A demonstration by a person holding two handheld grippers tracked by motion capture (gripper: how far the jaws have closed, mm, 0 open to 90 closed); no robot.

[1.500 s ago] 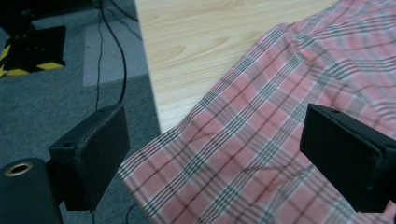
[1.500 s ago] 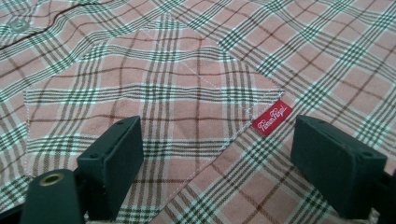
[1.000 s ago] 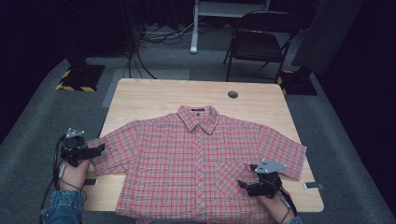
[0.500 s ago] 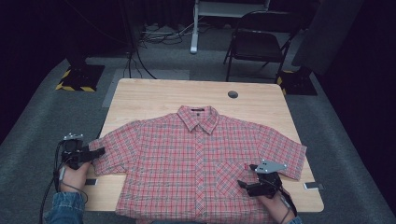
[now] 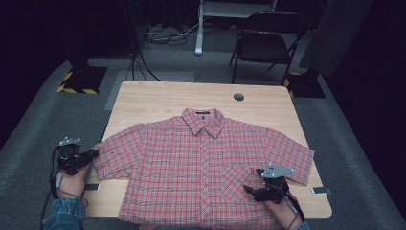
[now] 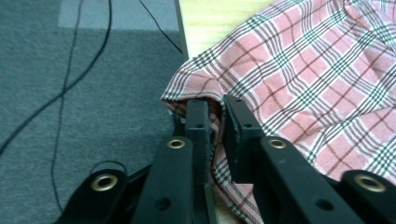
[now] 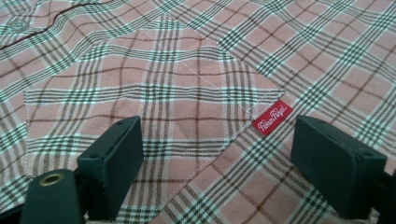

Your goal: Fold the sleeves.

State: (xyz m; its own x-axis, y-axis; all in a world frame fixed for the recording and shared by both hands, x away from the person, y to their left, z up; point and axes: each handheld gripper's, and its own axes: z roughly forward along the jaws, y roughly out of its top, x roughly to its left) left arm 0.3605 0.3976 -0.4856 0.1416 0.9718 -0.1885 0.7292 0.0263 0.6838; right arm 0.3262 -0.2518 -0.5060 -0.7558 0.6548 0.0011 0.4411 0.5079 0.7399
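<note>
A red plaid short-sleeved shirt [image 5: 201, 163] lies flat and buttoned on the wooden table [image 5: 182, 98], collar toward the far side. My left gripper [image 5: 93, 154] is at the table's left edge. Its jaws have just been closing, and they now pinch the hem of the shirt's left-hand sleeve [image 6: 299, 79] between the pads [image 6: 215, 105]. My right gripper [image 5: 249, 189] hovers over the chest pocket [image 7: 154, 107]. Its jaws stand wide apart [image 7: 215, 144] with nothing gripped, and a small red label [image 7: 272, 117] shows between them.
A round cable hole [image 5: 238, 97] sits in the far part of the table. Small tape strips [image 5: 320, 190] mark the front edge. Grey carpet with cables surrounds the table, with a folding chair [image 5: 261, 45] and a striped stand base [image 5: 79, 79] behind it.
The left gripper's jaws have closed onto the sleeve hem, and the hand has shifted slightly. The right gripper and the shirt body have stayed put.
</note>
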